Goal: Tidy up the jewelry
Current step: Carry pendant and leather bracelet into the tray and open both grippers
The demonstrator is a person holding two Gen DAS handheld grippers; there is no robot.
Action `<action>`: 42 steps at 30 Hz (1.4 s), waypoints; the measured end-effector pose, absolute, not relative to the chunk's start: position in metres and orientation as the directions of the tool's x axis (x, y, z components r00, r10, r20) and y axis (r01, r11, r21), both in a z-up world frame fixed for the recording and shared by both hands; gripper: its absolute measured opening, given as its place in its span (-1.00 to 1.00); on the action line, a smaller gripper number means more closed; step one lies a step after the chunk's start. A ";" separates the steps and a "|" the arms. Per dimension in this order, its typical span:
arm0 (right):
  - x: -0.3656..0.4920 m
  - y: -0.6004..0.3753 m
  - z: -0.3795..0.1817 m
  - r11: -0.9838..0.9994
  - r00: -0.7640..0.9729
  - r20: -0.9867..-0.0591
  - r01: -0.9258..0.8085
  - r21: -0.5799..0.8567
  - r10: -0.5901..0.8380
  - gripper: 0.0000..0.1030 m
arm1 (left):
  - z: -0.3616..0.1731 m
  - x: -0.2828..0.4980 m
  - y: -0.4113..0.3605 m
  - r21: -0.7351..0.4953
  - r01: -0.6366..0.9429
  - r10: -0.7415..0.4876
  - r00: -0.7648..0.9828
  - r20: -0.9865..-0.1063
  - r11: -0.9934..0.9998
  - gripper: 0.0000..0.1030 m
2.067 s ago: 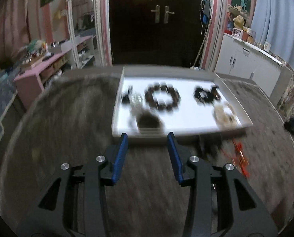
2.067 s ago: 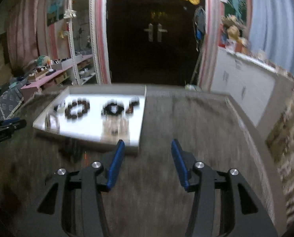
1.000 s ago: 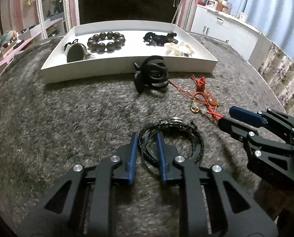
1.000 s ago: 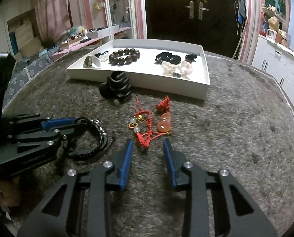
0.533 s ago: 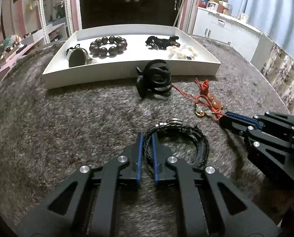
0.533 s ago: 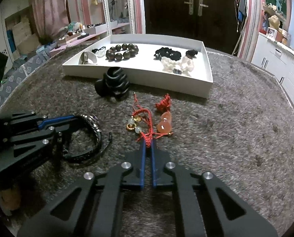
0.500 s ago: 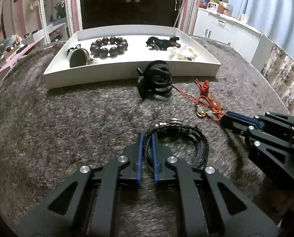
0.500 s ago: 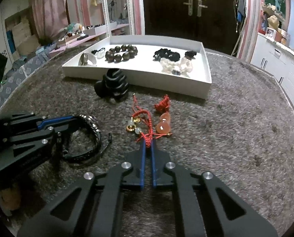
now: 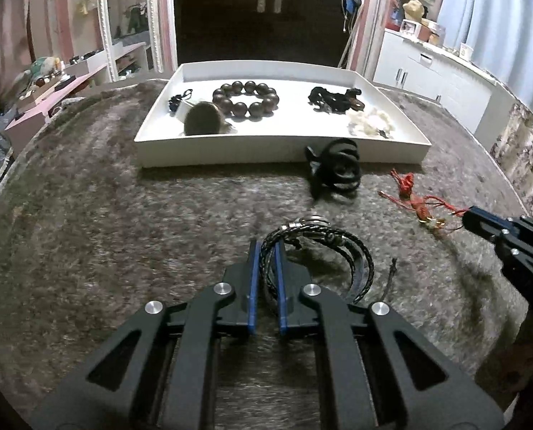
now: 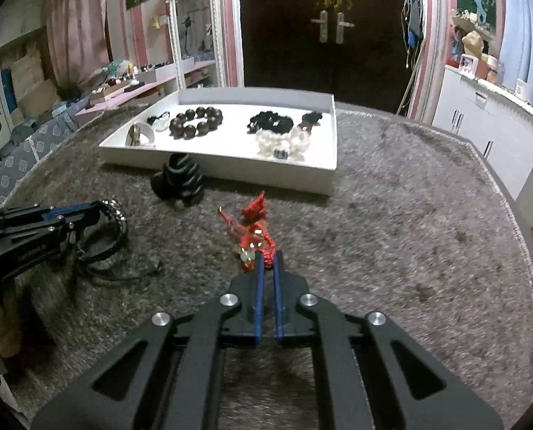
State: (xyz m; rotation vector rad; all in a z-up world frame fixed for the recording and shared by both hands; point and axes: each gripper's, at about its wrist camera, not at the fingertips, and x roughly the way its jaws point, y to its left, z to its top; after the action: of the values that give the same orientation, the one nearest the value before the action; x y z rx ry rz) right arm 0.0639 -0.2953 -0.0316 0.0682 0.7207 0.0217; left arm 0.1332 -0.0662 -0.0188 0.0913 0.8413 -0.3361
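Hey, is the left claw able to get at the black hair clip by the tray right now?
Probably not yet. The left claw is shut on the braided black bracelet, so it is occupied. The path looks free: only bare carpet lies between it and the black hair clip.

Your left gripper has a matte black frame of angular linkage arms with triangular cut-outs, four round silver screw heads and slim blue-lined fingers. Your right gripper matches it: black arms, silver screws, narrow blue fingers.
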 end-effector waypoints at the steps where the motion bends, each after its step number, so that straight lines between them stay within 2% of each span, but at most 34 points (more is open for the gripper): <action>1: 0.064 -0.296 -0.029 0.998 0.754 -0.655 0.003 0.070 0.044 -0.92 | -0.017 0.133 -0.066 -0.050 0.325 -0.253 0.622 -0.741 0.944 -0.88; 19: 0.066 -0.299 0.022 1.000 0.821 -0.571 0.005 0.021 0.007 -0.92 | 0.038 0.137 -0.072 0.054 0.366 -0.237 0.701 -0.672 0.929 -0.88; 23: 0.072 -0.299 0.033 1.000 0.830 -0.557 0.002 0.022 0.010 -0.92 | 0.051 0.142 -0.069 0.066 0.332 -0.210 0.725 -0.656 0.941 -0.88; 33: 0.102 -0.298 0.080 1.000 0.876 -0.482 -0.026 0.011 0.028 -0.92 | 0.105 0.179 -0.062 0.101 0.298 -0.191 0.800 -0.569 0.949 -0.87; 42: 0.165 -0.307 0.112 0.998 0.884 -0.462 -0.069 0.011 0.066 -0.92 | 0.141 0.242 -0.061 0.078 0.297 -0.216 0.827 -0.519 0.952 -0.87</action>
State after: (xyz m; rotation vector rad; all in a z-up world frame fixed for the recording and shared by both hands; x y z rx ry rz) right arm 0.1645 -0.3070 0.1118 -0.0061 0.4809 0.0699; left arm 0.2424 -0.0607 0.1410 0.1579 0.5315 -0.2734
